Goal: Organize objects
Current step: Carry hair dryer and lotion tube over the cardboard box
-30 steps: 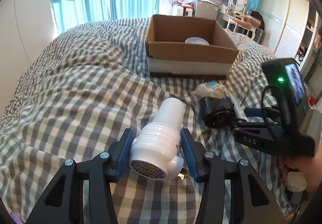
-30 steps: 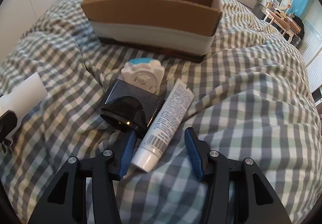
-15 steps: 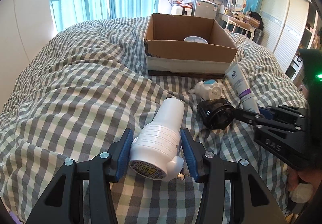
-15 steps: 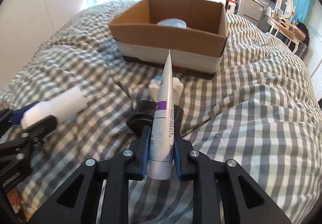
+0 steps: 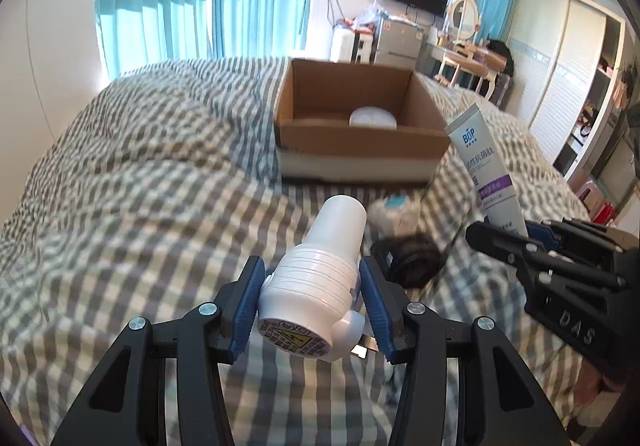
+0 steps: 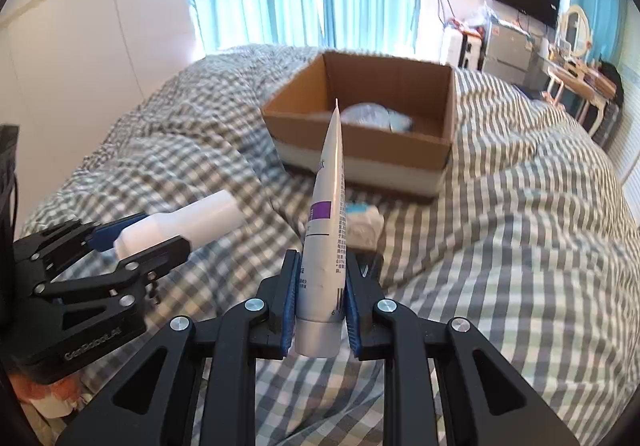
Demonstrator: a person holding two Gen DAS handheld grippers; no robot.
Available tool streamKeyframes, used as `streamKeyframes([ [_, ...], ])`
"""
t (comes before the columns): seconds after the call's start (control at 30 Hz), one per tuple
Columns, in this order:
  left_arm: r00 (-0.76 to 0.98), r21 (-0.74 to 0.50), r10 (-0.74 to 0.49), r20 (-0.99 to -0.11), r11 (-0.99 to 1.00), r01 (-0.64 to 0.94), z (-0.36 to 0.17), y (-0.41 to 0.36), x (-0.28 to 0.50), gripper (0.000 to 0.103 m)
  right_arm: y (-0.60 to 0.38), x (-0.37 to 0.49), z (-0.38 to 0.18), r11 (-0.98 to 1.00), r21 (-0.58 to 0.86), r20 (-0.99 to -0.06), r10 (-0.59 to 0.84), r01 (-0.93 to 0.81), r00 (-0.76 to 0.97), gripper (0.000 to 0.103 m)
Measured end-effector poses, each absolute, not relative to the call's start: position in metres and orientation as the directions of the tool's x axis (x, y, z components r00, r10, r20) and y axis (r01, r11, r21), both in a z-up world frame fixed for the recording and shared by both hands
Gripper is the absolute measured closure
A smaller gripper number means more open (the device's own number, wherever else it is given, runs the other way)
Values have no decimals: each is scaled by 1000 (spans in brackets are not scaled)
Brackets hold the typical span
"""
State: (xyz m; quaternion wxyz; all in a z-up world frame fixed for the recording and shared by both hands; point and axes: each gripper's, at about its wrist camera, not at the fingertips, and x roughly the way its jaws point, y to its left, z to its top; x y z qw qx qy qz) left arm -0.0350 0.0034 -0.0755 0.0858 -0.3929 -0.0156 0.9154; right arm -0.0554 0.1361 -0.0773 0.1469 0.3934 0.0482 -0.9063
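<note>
the cardboard box (image 5: 360, 133) sits on the checked bed (image 5: 140, 185) with a round white item (image 5: 372, 117) lying inside it. the left gripper (image 5: 310, 302) has its jaws closed on a white plug-in device (image 5: 320, 278), and the right gripper (image 6: 320, 298) has its jaws clamped on the cream tube (image 6: 326, 230). compared with half a second ago both are lifted higher and nearer the box, the white-and-blue bottle (image 6: 362, 226) and black object (image 5: 412, 260) left on the bed

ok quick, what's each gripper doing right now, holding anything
Left gripper: closed on the white bottle.
Right gripper: closed on the tube, held upright above the bed.
</note>
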Motion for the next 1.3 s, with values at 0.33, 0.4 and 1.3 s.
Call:
streamKeyframes([
  [0.33, -715, -92, 199, -671, -978, -186, -21, 5, -95, 53, 133, -92, -36, -937, -20, -693, -239, 350, -680, 83],
  [0.4, -718, -97, 213, -663, -975, -199, -11, 7, -111, 53, 134, -108, -28, -936, -32, -694, -232, 352, -682, 83],
  [1.3, -714, -86, 225, -663, -970, -225, -60, 45, -310, 53, 172, -329, -56, -960, 3, -717, -198, 280, -668, 83],
])
